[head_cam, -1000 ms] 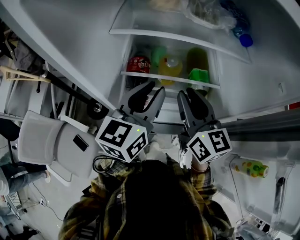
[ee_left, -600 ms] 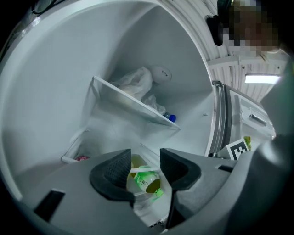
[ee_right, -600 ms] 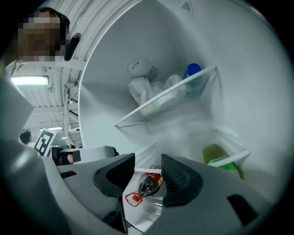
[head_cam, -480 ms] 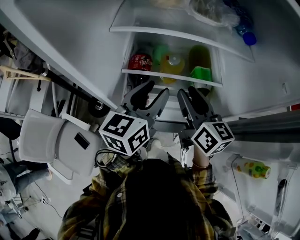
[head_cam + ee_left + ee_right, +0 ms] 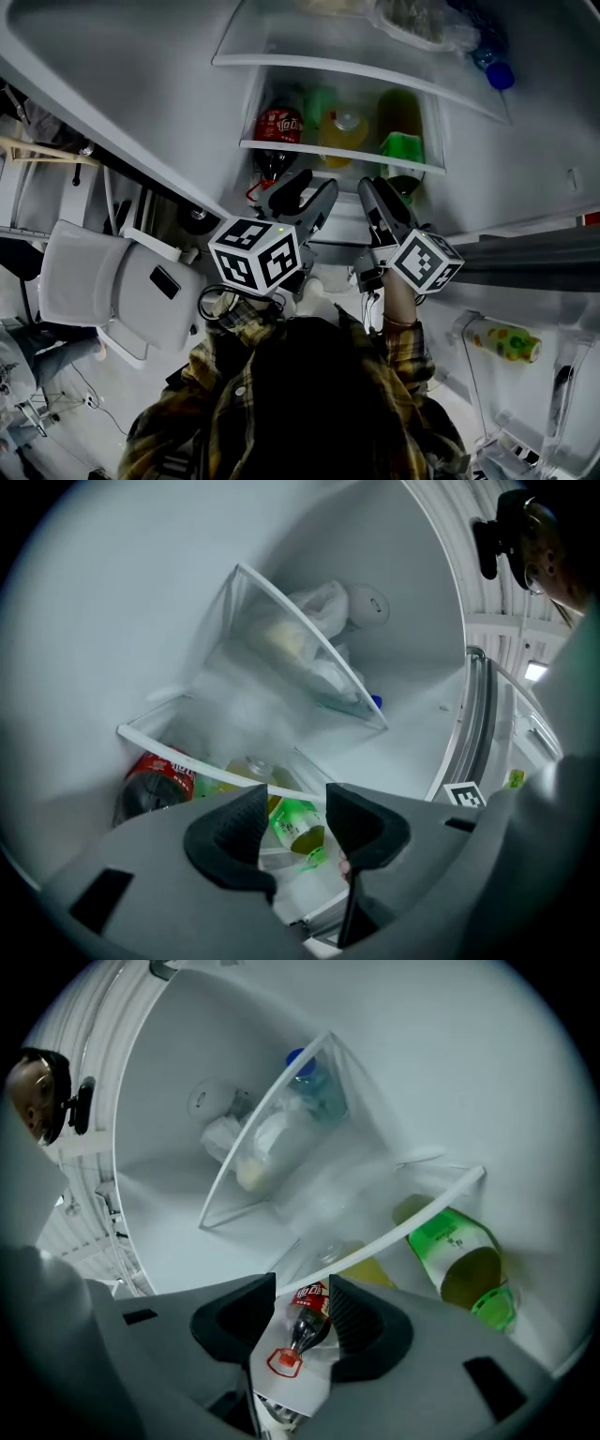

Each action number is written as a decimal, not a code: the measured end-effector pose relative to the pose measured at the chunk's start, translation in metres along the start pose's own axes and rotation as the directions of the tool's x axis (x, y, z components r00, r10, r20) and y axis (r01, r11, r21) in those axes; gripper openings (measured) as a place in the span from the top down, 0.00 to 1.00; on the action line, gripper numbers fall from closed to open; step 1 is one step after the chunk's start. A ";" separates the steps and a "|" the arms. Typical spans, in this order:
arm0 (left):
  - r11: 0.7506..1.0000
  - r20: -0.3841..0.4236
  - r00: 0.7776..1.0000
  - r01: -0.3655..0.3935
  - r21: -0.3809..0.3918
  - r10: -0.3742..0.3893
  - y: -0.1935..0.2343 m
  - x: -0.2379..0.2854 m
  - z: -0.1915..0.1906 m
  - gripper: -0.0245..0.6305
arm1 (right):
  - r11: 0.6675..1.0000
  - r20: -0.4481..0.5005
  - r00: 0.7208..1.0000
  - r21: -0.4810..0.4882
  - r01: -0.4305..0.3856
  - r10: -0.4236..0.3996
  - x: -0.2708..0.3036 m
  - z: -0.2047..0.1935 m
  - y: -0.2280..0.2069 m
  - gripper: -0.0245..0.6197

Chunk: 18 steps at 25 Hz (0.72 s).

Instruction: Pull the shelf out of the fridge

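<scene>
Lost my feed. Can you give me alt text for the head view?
The left tool and right tool hover before the open fridge, jaws just opened with nothing gripped, near a shelf. The shelf holds a cola bottle, a yellow bottle and a green-labelled bottle.

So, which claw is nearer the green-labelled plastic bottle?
Right. The right claw is directly before the green-labelled plastic bottle; the left claw is off to its left.
</scene>
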State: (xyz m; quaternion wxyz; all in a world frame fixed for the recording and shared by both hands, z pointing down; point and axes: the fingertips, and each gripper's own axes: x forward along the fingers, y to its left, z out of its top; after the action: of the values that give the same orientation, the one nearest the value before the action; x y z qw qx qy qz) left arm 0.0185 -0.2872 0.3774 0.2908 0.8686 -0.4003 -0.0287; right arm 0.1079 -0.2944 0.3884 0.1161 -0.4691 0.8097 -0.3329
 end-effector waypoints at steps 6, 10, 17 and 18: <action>0.988 0.011 1.000 0.013 -0.151 -0.011 0.015 0.016 -0.010 0.67 | 0.995 -0.008 1.000 0.104 -0.006 0.007 0.013 -0.006 -0.016 0.70; 0.977 0.031 1.000 0.001 -0.211 0.006 0.025 0.027 -0.011 0.67 | 0.989 -0.006 1.000 0.147 -0.014 0.015 0.023 -0.004 -0.023 0.70; 0.925 0.062 0.998 0.007 -0.380 0.019 0.042 0.044 -0.011 0.67 | 0.967 0.023 0.999 0.253 -0.040 0.035 0.039 0.002 -0.032 0.70; 0.924 0.064 0.998 0.003 -0.383 0.023 0.043 0.046 -0.010 0.67 | 0.963 0.028 0.999 0.264 -0.044 0.038 0.041 0.003 -0.033 0.70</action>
State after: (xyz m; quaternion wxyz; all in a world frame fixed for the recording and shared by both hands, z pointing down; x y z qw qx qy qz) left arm 0.0230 -0.3376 0.4167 0.4412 0.7917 -0.4008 -0.1340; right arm 0.1098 -0.3414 0.4127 0.1936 -0.4362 0.7662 -0.4304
